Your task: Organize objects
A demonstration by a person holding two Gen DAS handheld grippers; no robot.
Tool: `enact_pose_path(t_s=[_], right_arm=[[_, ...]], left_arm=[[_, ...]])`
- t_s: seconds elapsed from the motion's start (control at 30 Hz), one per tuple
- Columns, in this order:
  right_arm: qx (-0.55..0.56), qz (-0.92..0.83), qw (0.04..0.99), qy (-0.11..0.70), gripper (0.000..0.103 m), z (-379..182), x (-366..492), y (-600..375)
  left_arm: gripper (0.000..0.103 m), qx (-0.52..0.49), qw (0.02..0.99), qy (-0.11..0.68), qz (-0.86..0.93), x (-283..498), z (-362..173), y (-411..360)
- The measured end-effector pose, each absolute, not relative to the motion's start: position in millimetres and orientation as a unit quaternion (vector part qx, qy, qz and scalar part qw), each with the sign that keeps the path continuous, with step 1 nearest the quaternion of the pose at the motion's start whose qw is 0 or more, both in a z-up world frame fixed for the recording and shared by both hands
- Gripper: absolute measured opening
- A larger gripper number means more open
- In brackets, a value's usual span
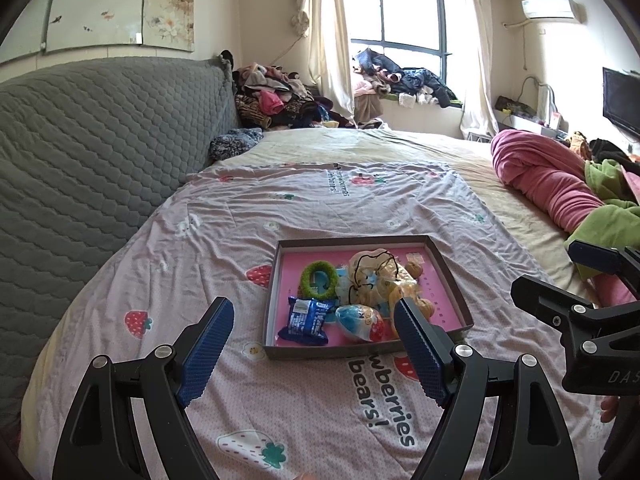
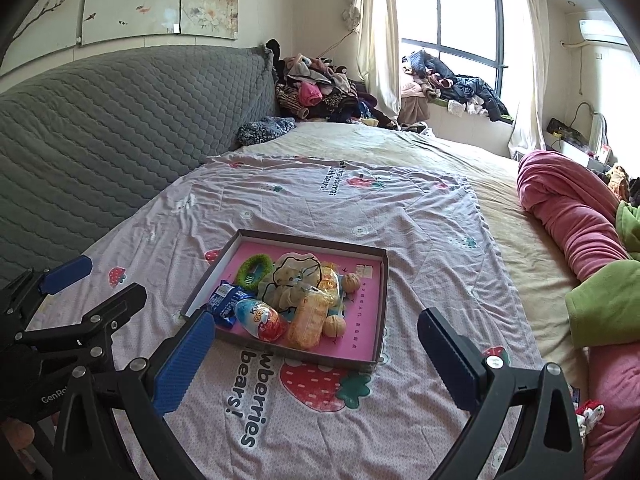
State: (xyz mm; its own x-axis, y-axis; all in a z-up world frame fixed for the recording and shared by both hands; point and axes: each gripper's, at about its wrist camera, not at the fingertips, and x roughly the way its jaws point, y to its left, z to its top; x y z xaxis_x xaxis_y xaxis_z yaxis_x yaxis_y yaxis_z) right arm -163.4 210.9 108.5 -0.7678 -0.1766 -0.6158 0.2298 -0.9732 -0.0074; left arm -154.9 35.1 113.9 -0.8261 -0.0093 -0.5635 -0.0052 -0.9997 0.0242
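I am holding my left gripper (image 1: 314, 350) and right gripper (image 2: 316, 364) above the strawberry-print quilt (image 2: 320, 208), both with jaws spread wide and gripping nothing. Just beyond them the shallow box (image 2: 382, 292) is sitting on the quilt, already holding a blue snack packet (image 2: 226, 300), a chocolate egg (image 2: 260, 320), a green ring (image 2: 254, 270), walnuts (image 2: 352, 282) and a mesh pouch (image 2: 292, 276) (nothing loose outside that I can see). I judge the sorting nearly done; next calls for choosing one item and closing in squarely.
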Motion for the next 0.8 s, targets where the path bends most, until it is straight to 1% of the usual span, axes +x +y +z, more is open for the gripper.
enact_pose_path(t_s=[0.8], right_arm=[[0.336,-0.935,0.102,0.041,0.102,93,-118,216]], left_arm=[[0.084,0.302,-0.002,-0.010,-0.953,-109,99,35]])
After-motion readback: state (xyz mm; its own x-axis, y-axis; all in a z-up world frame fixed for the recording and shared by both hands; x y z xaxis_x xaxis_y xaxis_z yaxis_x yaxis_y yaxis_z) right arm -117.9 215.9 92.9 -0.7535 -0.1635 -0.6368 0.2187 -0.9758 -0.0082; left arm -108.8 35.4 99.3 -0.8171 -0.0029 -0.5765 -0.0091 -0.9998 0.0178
